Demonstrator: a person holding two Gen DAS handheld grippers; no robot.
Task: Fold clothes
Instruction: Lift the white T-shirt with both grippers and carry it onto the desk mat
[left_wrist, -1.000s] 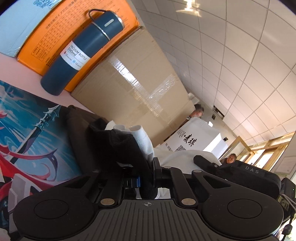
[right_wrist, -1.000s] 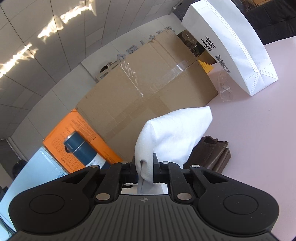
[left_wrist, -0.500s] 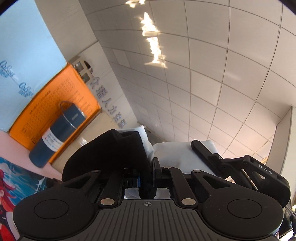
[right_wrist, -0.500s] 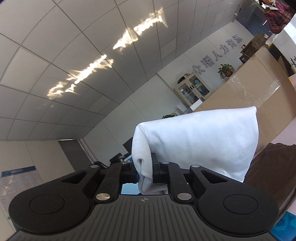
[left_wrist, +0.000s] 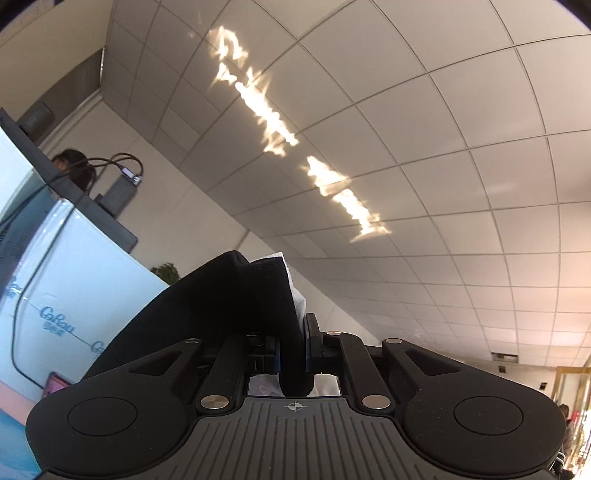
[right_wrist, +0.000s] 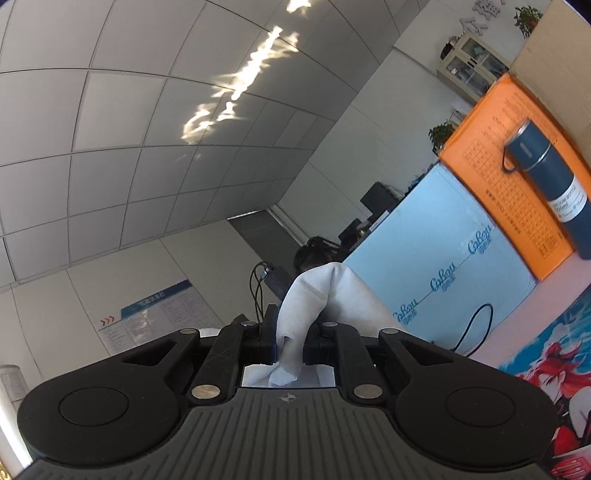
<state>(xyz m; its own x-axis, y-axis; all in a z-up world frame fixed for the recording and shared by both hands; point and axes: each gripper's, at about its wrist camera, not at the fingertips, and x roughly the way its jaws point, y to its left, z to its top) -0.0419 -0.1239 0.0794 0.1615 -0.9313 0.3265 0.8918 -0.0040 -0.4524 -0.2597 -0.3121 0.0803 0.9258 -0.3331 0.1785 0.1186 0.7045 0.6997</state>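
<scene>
Two grippers are raised toward the tiled ceiling, each clamped on cloth. In the left wrist view, the left gripper (left_wrist: 291, 354) has its jaws closed tight on a thick fold of black fabric (left_wrist: 236, 295), with a sliver of white cloth (left_wrist: 299, 302) showing behind it. In the right wrist view, the right gripper (right_wrist: 290, 347) has its jaws pinched on a bunched edge of white garment (right_wrist: 314, 295), which rises to a soft peak above them. The clothing is held up in the air, off the pink desk (right_wrist: 532, 325); its hanging length is hidden, so the long axis cannot be told. It is judged light, limp and easily creased, best held at corners or along an edge. A blue flask (right_wrist: 550, 188) leans on an orange box (right_wrist: 491, 155).
</scene>
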